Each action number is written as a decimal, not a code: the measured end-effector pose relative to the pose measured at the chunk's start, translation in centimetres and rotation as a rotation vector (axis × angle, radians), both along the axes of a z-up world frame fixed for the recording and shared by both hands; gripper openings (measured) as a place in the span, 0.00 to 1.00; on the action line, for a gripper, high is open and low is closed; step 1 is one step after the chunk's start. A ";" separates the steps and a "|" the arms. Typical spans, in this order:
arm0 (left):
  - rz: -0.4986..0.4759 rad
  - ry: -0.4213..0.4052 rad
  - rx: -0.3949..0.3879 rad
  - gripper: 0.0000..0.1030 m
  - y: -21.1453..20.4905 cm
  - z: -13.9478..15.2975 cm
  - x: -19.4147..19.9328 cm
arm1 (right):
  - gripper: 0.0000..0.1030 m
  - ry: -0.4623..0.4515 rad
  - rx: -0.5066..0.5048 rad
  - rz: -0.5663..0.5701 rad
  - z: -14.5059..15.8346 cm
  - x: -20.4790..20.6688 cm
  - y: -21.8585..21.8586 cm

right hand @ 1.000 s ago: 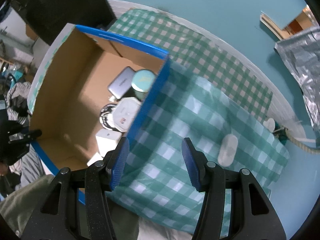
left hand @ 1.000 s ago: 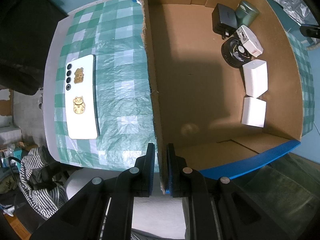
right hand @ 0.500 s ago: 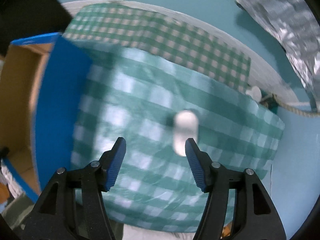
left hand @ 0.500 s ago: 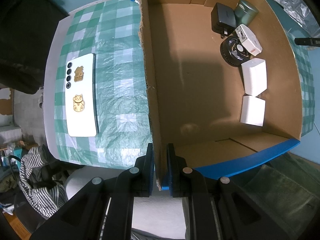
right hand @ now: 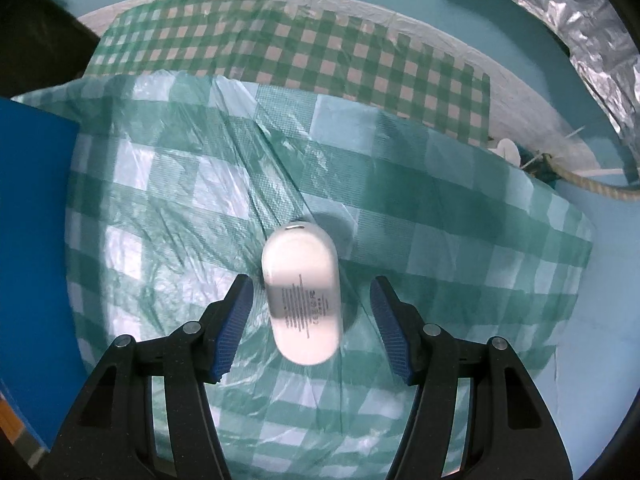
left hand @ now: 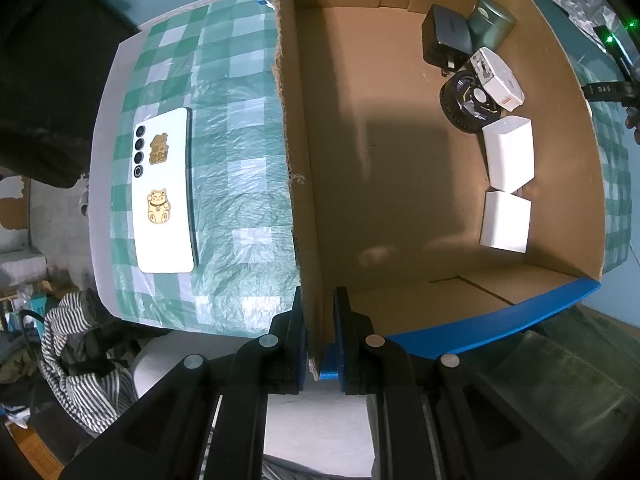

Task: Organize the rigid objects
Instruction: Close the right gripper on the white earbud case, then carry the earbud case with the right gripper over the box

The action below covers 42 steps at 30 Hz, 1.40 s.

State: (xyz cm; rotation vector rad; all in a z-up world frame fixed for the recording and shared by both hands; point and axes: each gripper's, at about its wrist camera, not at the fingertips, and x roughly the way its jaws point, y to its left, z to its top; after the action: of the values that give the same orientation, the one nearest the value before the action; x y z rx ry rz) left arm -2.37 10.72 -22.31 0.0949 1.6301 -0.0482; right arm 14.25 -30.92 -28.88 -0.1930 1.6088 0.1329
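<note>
White capsule case (right hand: 304,296) | between spread right tongs (right hand: 312,326), untouched | on checked cloth (right hand: 440,216)

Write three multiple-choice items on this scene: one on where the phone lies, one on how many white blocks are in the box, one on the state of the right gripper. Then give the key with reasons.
1. Where is the phone?
A. Inside the box
B. On the checked cloth outside the box
C. Between the right gripper's fingers

2. How many plain white blocks lie in the box?
A. Two
B. Four
C. None

3. What is the state of the right gripper?
A. Shut on the box wall
B. Shut with nothing in it
C. Open, with the white case between its fingers

Key: 1 B, the phone lies flat on the cloth, left of the cardboard wall. 2 A, two blocks lie by the right wall. 3 C, gaps show on both sides of the case.
</note>
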 end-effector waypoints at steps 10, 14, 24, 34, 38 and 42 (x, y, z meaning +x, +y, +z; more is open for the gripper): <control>0.009 0.001 -0.003 0.11 0.3 -0.1 0.1 | 0.35 0.015 0.018 0.000 -0.4 0.1 0.4; 0.007 -0.001 -0.005 0.11 0.3 -0.2 0.2 | 0.35 0.054 0.007 -0.022 -0.5 0.0 0.5; 0.001 -0.001 -0.010 0.11 0.2 0.0 0.3 | 0.35 0.068 0.056 0.016 2.6 -1.2 3.3; -0.001 -0.002 -0.014 0.11 0.3 0.0 0.2 | 0.35 0.024 0.112 0.108 7.5 -2.6 7.4; -0.001 -0.002 -0.014 0.11 0.3 0.0 0.2 | 0.35 -0.008 0.138 0.159 9.6 -3.3 9.4; 0.000 -0.003 -0.015 0.11 0.3 0.0 0.2 | 0.35 -0.029 0.165 0.230 11.5 -4.1 12.1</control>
State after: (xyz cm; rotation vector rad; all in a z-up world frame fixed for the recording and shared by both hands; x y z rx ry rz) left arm -2.14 11.05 -22.34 0.0834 1.6270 -0.0603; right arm 10.16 -18.82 -17.36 -0.2501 1.5355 0.4366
